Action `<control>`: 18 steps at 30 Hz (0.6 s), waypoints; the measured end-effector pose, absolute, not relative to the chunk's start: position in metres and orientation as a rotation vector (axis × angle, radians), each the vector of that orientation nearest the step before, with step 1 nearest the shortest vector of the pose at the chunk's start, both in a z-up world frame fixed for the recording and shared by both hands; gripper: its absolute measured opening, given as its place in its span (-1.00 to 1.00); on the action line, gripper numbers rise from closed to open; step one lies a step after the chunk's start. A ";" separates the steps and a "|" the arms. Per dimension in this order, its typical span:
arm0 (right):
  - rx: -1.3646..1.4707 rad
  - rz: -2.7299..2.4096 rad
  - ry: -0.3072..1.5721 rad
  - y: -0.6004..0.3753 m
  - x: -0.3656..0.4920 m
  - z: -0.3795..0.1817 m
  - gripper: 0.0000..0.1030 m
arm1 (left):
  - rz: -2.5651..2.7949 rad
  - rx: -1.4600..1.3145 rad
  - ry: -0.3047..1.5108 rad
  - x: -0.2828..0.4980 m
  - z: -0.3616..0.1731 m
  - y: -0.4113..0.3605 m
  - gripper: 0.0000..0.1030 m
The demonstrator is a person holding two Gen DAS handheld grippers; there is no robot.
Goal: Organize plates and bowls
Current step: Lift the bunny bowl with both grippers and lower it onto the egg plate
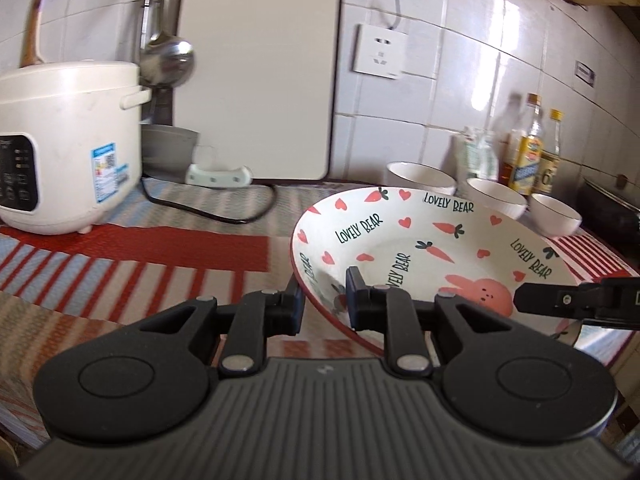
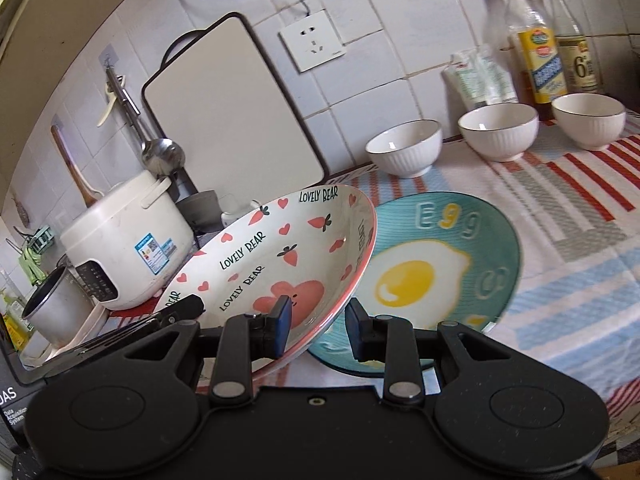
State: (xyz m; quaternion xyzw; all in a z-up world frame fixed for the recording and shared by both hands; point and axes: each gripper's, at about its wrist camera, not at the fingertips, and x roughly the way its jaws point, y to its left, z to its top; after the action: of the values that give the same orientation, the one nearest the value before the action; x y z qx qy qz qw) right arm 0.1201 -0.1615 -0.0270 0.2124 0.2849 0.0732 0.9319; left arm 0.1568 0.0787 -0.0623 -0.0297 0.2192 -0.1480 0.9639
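1. Our left gripper (image 1: 323, 300) straddles the near rim of the Lovely Bear plate (image 1: 432, 248), one finger outside and one inside; whether the pads press the rim we cannot tell.
2. Our right gripper (image 2: 318, 330) straddles the opposite rim the same way, so the plate hangs tilted between both claws, probably for steadiness.
3. Just ahead of the right claw, under the lifted plate, lies the egg plate (image 2: 460, 256) on the striped cloth (image 2: 560, 240), a likely stacking spot.
4. Farther ahead, three white bowls (image 2: 498, 130) stand in a row near the bottles (image 2: 538, 48), not yet gathered.
5. Ahead-left of the left claw sits the rice cooker (image 1: 68, 140), well apart.
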 end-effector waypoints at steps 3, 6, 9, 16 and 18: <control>0.456 0.127 0.580 -0.176 0.112 -0.031 -0.33 | -0.318 -0.052 0.452 0.154 -0.066 0.064 -0.62; 0.475 0.103 0.583 -0.188 0.109 -0.035 -0.33 | -0.338 -0.048 0.473 0.156 -0.068 0.052 -0.62; 0.491 0.084 0.587 -0.199 0.107 -0.039 -0.33 | -0.352 -0.039 0.484 0.158 -0.071 0.041 -0.62; 0.519 0.055 0.598 -0.216 0.106 -0.047 -0.33 | -0.376 -0.027 0.515 0.165 -0.078 0.024 -0.62; 0.520 0.051 0.600 -0.219 0.106 -0.046 -0.33 | -0.380 -0.021 0.518 0.166 -0.078 0.022 -0.61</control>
State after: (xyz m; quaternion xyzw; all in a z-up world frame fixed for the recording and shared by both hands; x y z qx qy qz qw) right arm 0.1060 -0.2191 -0.0463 0.2532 0.2922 0.0250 0.9219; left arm 0.1664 0.0219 -0.0777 -0.0105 0.2548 -0.1869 0.9487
